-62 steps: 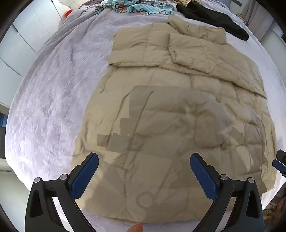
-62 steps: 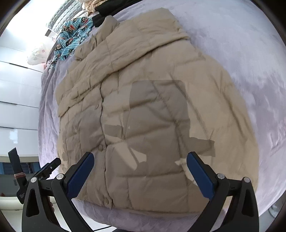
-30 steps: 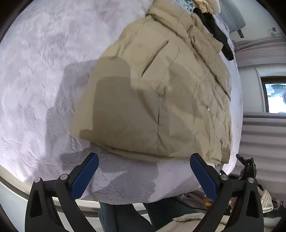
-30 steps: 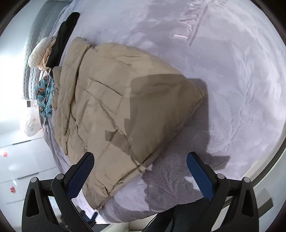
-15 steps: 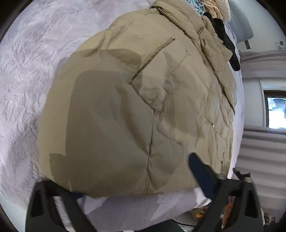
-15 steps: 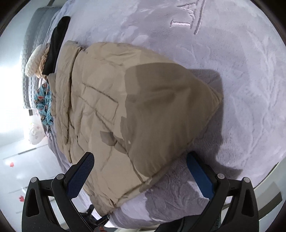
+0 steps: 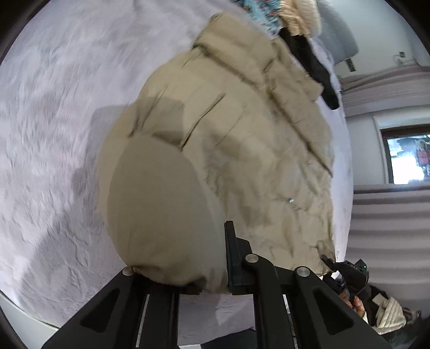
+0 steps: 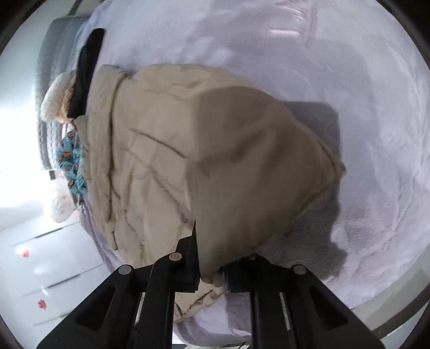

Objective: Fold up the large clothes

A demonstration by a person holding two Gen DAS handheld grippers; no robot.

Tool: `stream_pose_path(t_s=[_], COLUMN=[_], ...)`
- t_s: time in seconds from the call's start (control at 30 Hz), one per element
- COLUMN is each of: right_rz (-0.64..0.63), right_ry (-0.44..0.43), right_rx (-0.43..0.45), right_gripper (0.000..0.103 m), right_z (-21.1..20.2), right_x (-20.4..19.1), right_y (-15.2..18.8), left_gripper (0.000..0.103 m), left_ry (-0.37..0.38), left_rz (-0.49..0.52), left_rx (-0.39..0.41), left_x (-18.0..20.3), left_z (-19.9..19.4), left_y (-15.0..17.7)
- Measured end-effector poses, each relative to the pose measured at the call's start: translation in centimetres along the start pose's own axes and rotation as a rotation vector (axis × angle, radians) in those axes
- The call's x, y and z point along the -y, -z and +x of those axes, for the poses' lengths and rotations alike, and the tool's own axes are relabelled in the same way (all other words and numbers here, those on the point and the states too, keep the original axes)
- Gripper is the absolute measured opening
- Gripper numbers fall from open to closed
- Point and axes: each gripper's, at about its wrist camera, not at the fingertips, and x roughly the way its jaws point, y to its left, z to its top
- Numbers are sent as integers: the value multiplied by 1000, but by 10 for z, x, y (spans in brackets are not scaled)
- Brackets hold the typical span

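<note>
A large beige puffer jacket (image 7: 242, 150) lies spread on a pale lilac bed cover (image 7: 53, 134). My left gripper (image 7: 204, 279) is shut on the jacket's near hem corner, which bulges up between the jaws. In the right wrist view the same jacket (image 8: 204, 150) fills the middle, and my right gripper (image 8: 212, 279) is shut on its other hem corner; the fabric hides the pads. The right gripper also shows at the lower right of the left wrist view (image 7: 346, 271).
A black garment (image 7: 311, 61), a blue patterned cloth (image 7: 268, 16) and a fur-trimmed item (image 7: 298, 16) lie beyond the jacket's collar. They show in the right wrist view too, black garment (image 8: 86, 69), blue cloth (image 8: 72, 163). White cupboards (image 8: 40, 282) stand beside the bed.
Both grippers dropped from above the jacket to its hem corners, one each side, and closed on them. The hem now lifts and bulges.
</note>
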Motion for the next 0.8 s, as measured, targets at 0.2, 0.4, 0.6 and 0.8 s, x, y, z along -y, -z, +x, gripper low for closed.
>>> stream_pose_path(t_s=[0.2,0.4,0.6,0.8], right_rz=[-192,-446,-641,-758], right_ry=[7,52,54,73], right_rx=[44,106,110,83], right_gripper=[11,11,11,11], right_z=[-23,-41,-24,34], right_x=[-62,-153,-246,-330], right_y=[-4,-28,-77,-143], left_gripper=[13,13,13,13], left_ry=[7,-44,-150,-288], left_rz=[129,232,266,224], left_rx=[105,218,329,378], left_x=[38,89,136,148], left_z=[-44,-63,-52,-16], left_y=[-32,-92,-169,-237])
